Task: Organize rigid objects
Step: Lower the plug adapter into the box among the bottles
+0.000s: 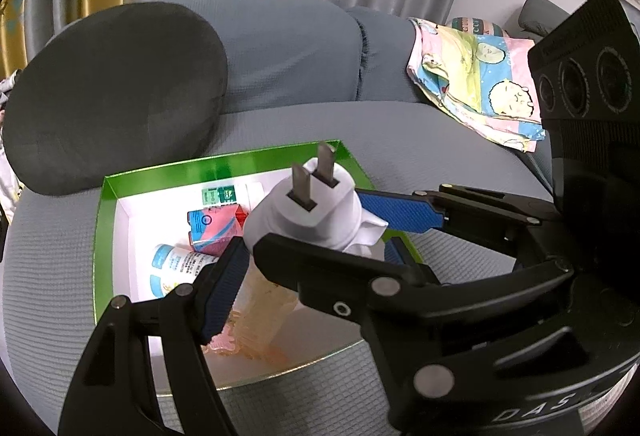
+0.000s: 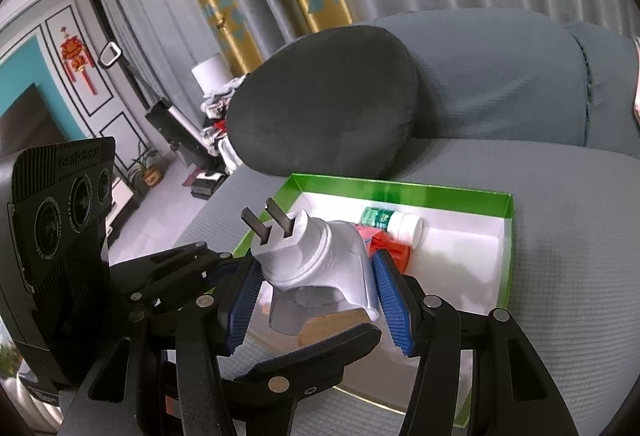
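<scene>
Your right gripper holds a white plug above the near edge of a green box, its two blue pads pressed against the plug's flared body on either side. The plug's two dark flat prongs point up and away from you, tilted toward the left side of the right wrist view.

Your left gripper reaches in from the other side, and the same plug sits between its blue pads. The right-hand pad lies against or just beside the plug; the left-hand pad stands apart from it, so the jaws are fairly wide and you cannot tell from the left wrist view whether they grip anything. The black linkage of your right gripper crosses in front of the plug's base there.

The box rests on the seat of a grey sofa, its inner floor white. Inside lie a small white bottle with a green label, a red and pink carton, and a white tube with blue print. A translucent orange piece lies at the box's near end, below the plug.

A dark grey cushion leans against the sofa back just behind the box. A pastel cartoon-print cloth lies farther along the seat, well apart from the box.
</scene>
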Motion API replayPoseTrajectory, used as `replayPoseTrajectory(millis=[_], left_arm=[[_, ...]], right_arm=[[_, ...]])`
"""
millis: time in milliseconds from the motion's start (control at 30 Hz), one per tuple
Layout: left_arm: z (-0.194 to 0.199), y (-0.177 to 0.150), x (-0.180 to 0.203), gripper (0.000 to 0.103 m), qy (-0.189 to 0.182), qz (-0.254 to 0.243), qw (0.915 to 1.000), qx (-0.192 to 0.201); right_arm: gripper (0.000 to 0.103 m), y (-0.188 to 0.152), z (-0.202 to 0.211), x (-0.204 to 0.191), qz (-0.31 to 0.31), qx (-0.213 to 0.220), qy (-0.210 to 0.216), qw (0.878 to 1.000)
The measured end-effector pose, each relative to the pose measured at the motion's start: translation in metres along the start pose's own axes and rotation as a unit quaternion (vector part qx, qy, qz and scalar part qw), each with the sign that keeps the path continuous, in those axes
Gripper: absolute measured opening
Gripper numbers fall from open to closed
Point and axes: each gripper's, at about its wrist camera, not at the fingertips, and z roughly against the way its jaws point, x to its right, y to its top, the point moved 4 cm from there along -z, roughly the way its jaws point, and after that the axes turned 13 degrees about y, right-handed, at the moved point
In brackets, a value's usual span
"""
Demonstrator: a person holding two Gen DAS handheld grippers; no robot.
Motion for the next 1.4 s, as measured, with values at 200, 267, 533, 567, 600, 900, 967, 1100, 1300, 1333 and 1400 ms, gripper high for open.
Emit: replayPoseTrajectory(millis=[200,267,533,567,600,900,967,1100,1300,1333,1400], left_arm=[[-0.016,-0.002,-0.005,0.069,-0.004,0.004,0.9999,-0.014],[-0.021,-0.002,-0.006,0.069,-0.005,0.006,0.9998,-0.019],[-0.040,-0.001,-0.008,0.069,-0.008,0.013,0.9993,-0.033],[-0.042,-0.002,-0.009,0.069,-0.008,0.013,0.9993,-0.035],[-0.043,-0.002,-0.010,0.069,-0.009,0.014,0.9992,-0.036],[-0.053,-0.003,-0.013,0.069,-0.012,0.018,0.9987,-0.046],[-0.055,-0.003,-0.014,0.069,-0.013,0.019,0.9986,-0.049],[-0.059,-0.003,-0.015,0.069,-0.014,0.019,0.9984,-0.052],[-0.060,-0.003,-0.020,0.069,-0.014,0.022,0.9982,-0.054],[-0.060,-0.003,-0.020,0.069,-0.014,0.023,0.9981,-0.054],[-0.060,-0.002,-0.021,0.069,-0.014,0.024,0.9981,-0.054]], right_arm=[[0.058,-0.002,-0.013,0.010,-0.007,-0.008,0.000,1.000],[0.058,-0.003,-0.016,0.013,-0.009,-0.012,0.000,1.000],[0.058,-0.004,-0.029,0.023,-0.018,-0.023,0.001,1.000],[0.058,-0.004,-0.030,0.024,-0.019,-0.025,0.001,1.000],[0.058,-0.004,-0.032,0.025,-0.020,-0.026,0.001,0.999],[0.058,-0.004,-0.041,0.029,-0.026,-0.035,0.000,0.999],[0.058,-0.004,-0.042,0.030,-0.028,-0.037,0.000,0.999],[0.058,-0.004,-0.045,0.033,-0.030,-0.039,0.000,0.999],[0.058,-0.005,-0.050,0.034,-0.032,-0.041,0.000,0.999],[0.058,-0.005,-0.049,0.034,-0.032,-0.041,0.000,0.999],[0.058,-0.005,-0.050,0.033,-0.032,-0.042,0.000,0.999]])
